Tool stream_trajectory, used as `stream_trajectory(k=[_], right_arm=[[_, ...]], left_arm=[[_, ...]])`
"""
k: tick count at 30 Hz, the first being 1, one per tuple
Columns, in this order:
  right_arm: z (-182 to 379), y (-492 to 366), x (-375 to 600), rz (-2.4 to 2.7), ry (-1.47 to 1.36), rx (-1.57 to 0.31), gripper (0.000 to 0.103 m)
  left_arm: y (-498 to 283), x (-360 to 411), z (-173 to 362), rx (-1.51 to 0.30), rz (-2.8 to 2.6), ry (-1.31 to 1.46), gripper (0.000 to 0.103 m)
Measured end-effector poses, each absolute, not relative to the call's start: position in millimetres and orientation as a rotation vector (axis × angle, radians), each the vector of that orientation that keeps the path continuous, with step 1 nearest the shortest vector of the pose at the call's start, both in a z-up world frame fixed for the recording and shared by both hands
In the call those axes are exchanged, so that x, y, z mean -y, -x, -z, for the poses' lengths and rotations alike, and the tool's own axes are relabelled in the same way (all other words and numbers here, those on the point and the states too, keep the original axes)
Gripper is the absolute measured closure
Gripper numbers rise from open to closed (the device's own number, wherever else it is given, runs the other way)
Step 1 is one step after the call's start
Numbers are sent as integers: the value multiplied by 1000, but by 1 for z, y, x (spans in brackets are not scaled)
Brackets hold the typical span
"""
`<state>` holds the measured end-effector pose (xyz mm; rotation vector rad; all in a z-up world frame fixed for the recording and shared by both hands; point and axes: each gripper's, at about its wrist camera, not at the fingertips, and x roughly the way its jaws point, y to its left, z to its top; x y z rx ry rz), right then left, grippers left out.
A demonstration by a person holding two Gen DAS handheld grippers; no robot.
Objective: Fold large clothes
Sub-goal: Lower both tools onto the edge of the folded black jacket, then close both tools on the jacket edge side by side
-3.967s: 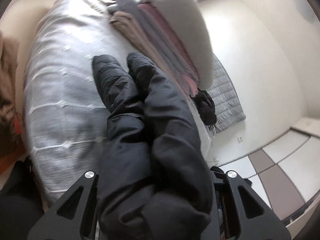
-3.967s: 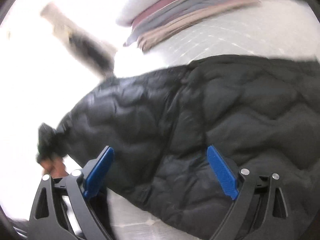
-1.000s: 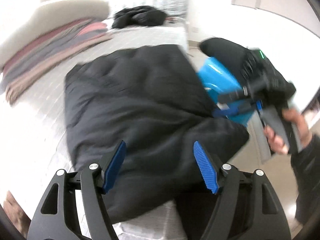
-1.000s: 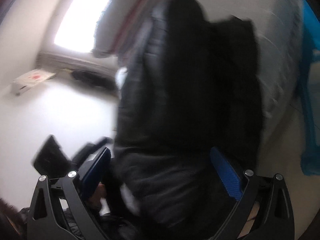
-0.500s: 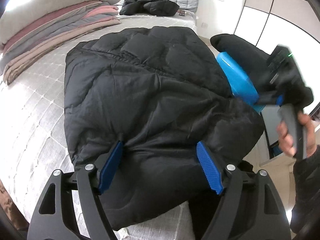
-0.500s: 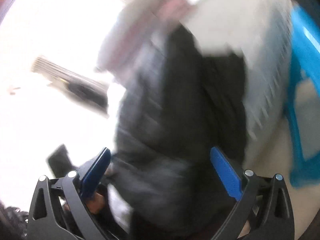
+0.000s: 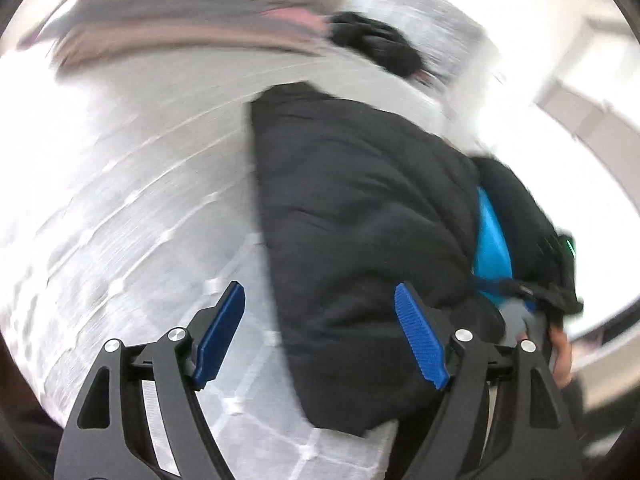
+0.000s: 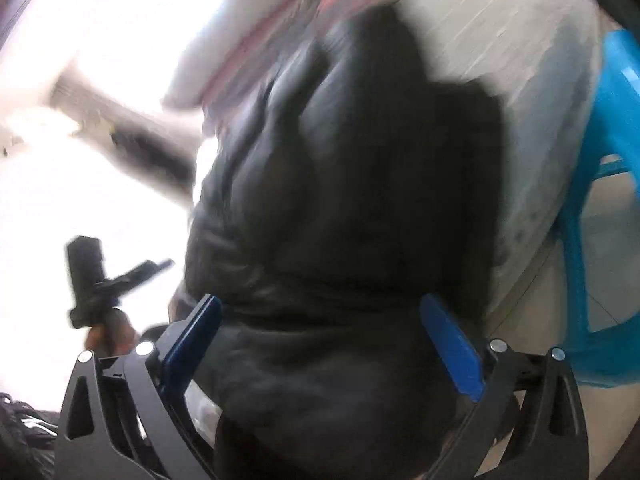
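Observation:
A black puffer jacket (image 7: pixel 360 220) lies folded on the pale quilted bed (image 7: pixel 120 200), filling the centre and right of the left wrist view. My left gripper (image 7: pixel 320 336) hovers open over the jacket's near left edge, its blue pads clear of the fabric. In the right wrist view the same jacket (image 8: pixel 352 200) bulks between and under the wide-apart pads of my right gripper (image 8: pixel 322 346), which is open. Each view also catches the other gripper in a hand: the right gripper (image 7: pixel 552 280) and the left gripper (image 8: pixel 88 280). Both views are motion-blurred.
A stack of folded blankets under a pillow (image 7: pixel 180 8) lies at the far side of the bed. Another dark garment (image 7: pixel 376 44) sits near the headboard. A blue plastic stool (image 8: pixel 608 120) stands on the floor beside the bed's edge.
The left gripper has swung sideways and rolled, so the jacket now sits right of centre with bare quilt under the left pad. The right view has shifted only slightly and stays blurred.

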<state>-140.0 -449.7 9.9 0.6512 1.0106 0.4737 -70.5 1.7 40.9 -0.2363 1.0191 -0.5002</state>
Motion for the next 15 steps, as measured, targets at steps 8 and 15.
stream_trajectory(k=[8,15], right_arm=[[36,127,491,-464,-801,-1133,7],[93,95,491,-591,-998,-1187,7]], left_arm=[[25,-34,31,-1211,545,523,29],[7,-3,64,-1266,664,700,26]])
